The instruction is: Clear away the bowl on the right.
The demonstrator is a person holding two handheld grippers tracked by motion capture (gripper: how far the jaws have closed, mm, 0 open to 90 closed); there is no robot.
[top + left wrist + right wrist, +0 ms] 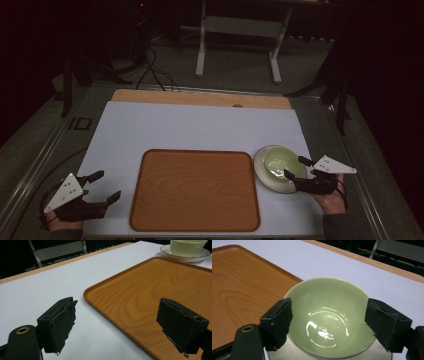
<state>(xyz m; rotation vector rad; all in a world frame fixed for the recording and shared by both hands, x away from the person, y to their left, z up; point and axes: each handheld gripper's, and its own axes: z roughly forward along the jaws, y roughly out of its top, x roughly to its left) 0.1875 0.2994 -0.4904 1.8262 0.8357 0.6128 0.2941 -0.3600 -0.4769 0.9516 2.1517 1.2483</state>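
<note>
The plate point(264, 176) sits mostly hidden under the green bowl point(281, 161), beside the tray point(195, 190) on the desk point(190, 127). The right hand-held gripper point(295, 167) stands with jaws apart around the bowl, not touching. The left hand-held gripper point(106, 186) rests with jaws apart, holding nothing.

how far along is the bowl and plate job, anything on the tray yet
Nothing looks done: the wooden tray is bare. In hand: the right gripper sits with open jaws on either side of the green bowl, pads not pressing, while the bowl rests on the white plate beside the tray. The left gripper waits open at the tray's left. Probably left: gripping the bowl and moving it.
</note>
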